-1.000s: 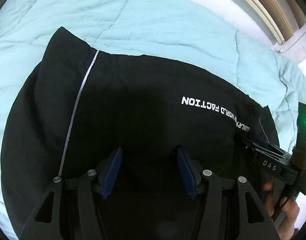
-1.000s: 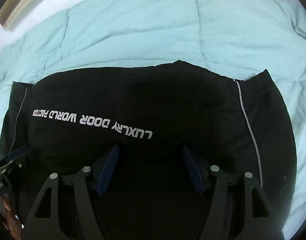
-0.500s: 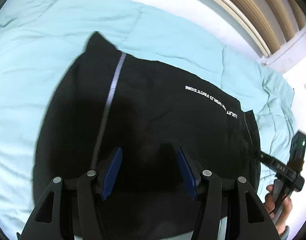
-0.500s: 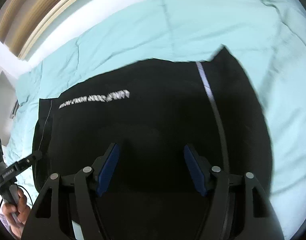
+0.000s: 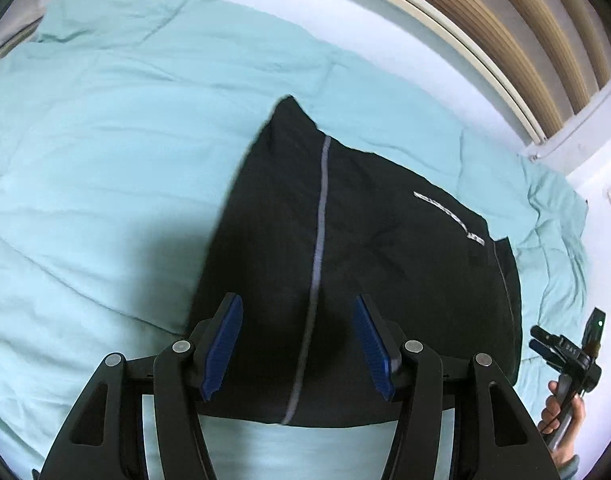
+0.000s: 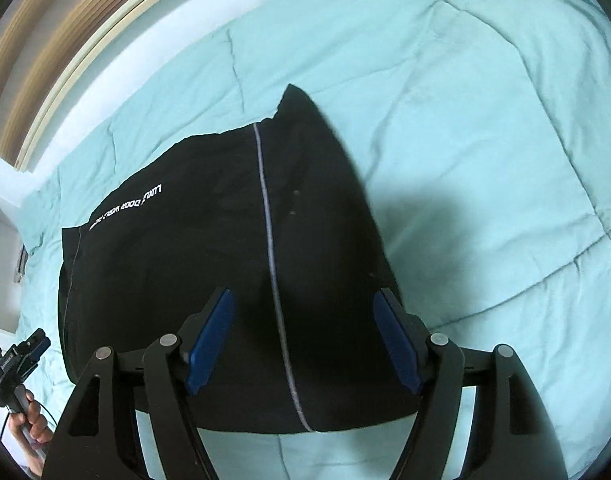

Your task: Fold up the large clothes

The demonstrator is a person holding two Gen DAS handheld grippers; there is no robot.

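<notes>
a folded black garment (image 5: 377, 264) lies flat on a pale teal quilt (image 5: 105, 160), with one pointed corner toward the far side. the left gripper (image 5: 297, 344) hangs above the garment's near edge, its blue pads spread with nothing pinched between them; a grey stripe (image 5: 319, 240) runs down the cloth between them. the left wrist view alone shows the right gripper from outside, low at the garment's right edge, held by a hand (image 5: 561, 412). the right gripper (image 6: 301, 338) is also above the near edge, its jaws opening, empty. only the right wrist view lets the white lettering (image 6: 125, 206) be made out as print, and shows the left gripper's holder beyond the garment's left edge.
</notes>
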